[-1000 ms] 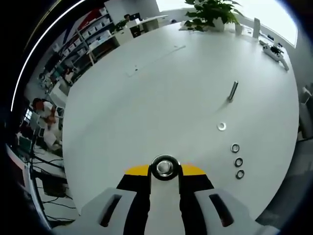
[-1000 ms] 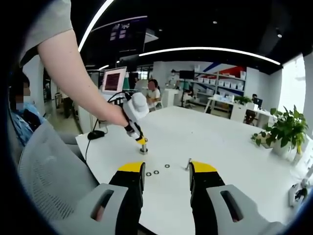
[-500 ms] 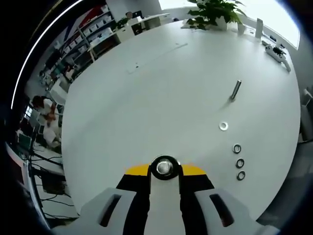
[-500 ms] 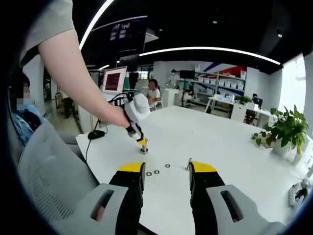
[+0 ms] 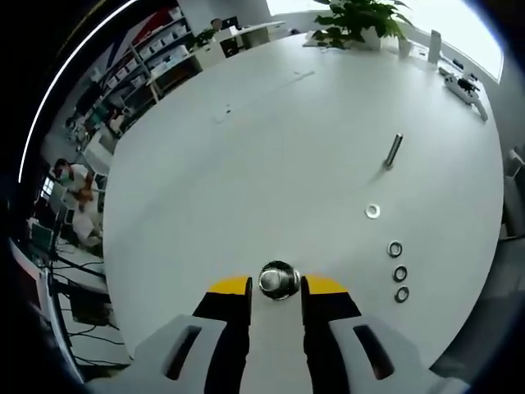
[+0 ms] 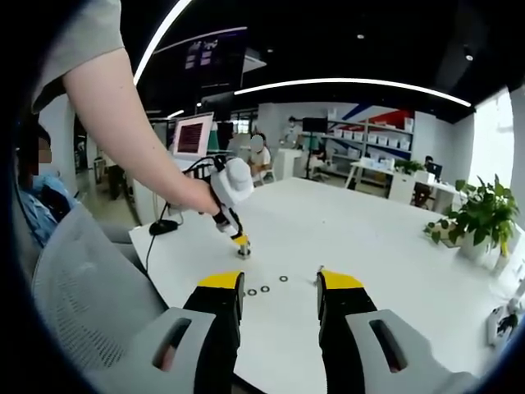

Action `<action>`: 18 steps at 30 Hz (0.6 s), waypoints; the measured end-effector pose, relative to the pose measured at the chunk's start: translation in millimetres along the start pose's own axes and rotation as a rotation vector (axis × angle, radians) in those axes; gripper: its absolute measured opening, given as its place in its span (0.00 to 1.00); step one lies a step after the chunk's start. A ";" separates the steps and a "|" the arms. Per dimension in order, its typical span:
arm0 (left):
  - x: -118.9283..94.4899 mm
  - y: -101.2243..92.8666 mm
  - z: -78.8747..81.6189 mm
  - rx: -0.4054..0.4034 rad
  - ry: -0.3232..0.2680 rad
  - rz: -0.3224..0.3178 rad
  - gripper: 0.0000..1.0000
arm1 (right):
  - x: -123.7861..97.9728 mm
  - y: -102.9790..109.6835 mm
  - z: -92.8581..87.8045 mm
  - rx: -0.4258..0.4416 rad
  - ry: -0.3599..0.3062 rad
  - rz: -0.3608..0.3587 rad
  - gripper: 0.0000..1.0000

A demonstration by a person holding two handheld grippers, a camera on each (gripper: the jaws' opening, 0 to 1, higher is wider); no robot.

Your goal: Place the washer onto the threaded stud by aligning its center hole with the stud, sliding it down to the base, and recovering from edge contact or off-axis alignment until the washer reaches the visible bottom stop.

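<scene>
The threaded stud (image 5: 393,151) stands upright on the white surface (image 5: 271,148), well apart from the left gripper (image 5: 276,289). Nearer along the surface lies a single bright washer (image 5: 372,211), flat and apart from the stud, and beyond it a short row of three darker washers (image 5: 399,272) lies close together. In the left gripper view, a round shiny metal piece (image 5: 278,279) sits between the yellow-tipped fingers (image 5: 230,287), which stand narrowly parted on either side of it; whether they actually press on it cannot be told. In the right gripper view, the right gripper (image 6: 279,292) hangs over the near edge of the surface with its fingers (image 6: 220,282) wide apart and holding nothing, while the left gripper (image 6: 239,243), held in a person's hand (image 6: 190,197), points down at the surface just behind the row of washers (image 6: 266,289). A potted plant (image 5: 358,23) stands at the far end of the surface.
</scene>
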State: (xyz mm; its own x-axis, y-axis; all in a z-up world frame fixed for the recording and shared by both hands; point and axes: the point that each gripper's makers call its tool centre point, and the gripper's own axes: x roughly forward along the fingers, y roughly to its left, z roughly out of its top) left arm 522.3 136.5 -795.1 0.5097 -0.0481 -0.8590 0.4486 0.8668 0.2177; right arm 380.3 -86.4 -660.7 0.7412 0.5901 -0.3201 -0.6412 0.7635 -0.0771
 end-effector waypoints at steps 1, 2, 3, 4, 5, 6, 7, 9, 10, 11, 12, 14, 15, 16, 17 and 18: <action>-0.8 0.0 2.0 -0.007 -0.010 0.002 0.21 | 0.1 0.5 0.1 -0.001 -0.001 0.002 0.38; -0.7 -0.7 2.3 -0.014 -0.010 -0.002 0.21 | 0.2 0.9 0.3 -0.002 -0.001 0.004 0.38; -0.1 -1.1 2.3 -0.018 -0.010 -0.003 0.21 | 0.1 1.3 0.4 -0.004 -0.001 0.005 0.38; -0.3 -1.3 2.4 -0.018 -0.010 -0.002 0.21 | 0.1 1.5 0.5 -0.005 -0.001 0.006 0.38; -1.1 -1.1 3.2 -0.016 -0.015 0.001 0.21 | 0.1 1.5 0.3 -0.005 -0.001 0.006 0.38; -1.6 -1.0 3.8 -0.019 -0.018 0.001 0.21 | 0.1 1.4 0.1 -0.004 0.000 0.006 0.38; -1.0 -0.2 4.1 -0.024 -0.018 0.002 0.21 | 0.2 1.3 0.0 -0.002 0.001 0.007 0.38; -3.1 1.0 5.9 -0.031 -0.029 0.008 0.21 | 0.3 1.9 0.0 0.000 0.001 0.010 0.38; -4.3 1.2 6.5 -0.043 -0.034 0.007 0.21 | 0.2 2.3 0.2 -0.001 0.000 0.011 0.38; -4.3 2.6 5.9 -0.058 -0.040 0.007 0.21 | 0.3 2.6 0.3 -0.003 0.000 0.012 0.38; -5.3 3.7 5.9 -0.065 -0.046 0.008 0.21 | 0.5 2.9 0.3 -0.004 0.001 0.013 0.38; -8.2 5.9 6.2 -0.076 -0.056 0.011 0.21 | 0.6 2.9 0.0 -0.004 0.002 0.013 0.38; -10.1 6.8 6.4 -0.076 -0.060 0.014 0.21 | 0.6 2.8 -0.2 -0.003 0.002 0.014 0.38; -13.0 8.1 6.7 -0.078 -0.069 0.017 0.21 | 0.8 2.8 -0.3 -0.001 0.002 0.014 0.38; -14.9 8.5 6.8 -0.080 -0.074 0.018 0.21 | 0.9 2.8 -0.3 -0.002 0.002 0.014 0.38; -17.5 9.3 6.3 -0.080 -0.079 0.021 0.21 | 1.0 2.9 -0.2 -0.002 0.003 0.015 0.38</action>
State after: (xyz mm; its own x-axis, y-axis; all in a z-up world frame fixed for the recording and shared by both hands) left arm 522.2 142.3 -775.1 0.5760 -0.0659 -0.8148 0.3790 0.9047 0.1948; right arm 379.1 -83.7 -661.5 0.7311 0.6005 -0.3238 -0.6524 0.7542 -0.0745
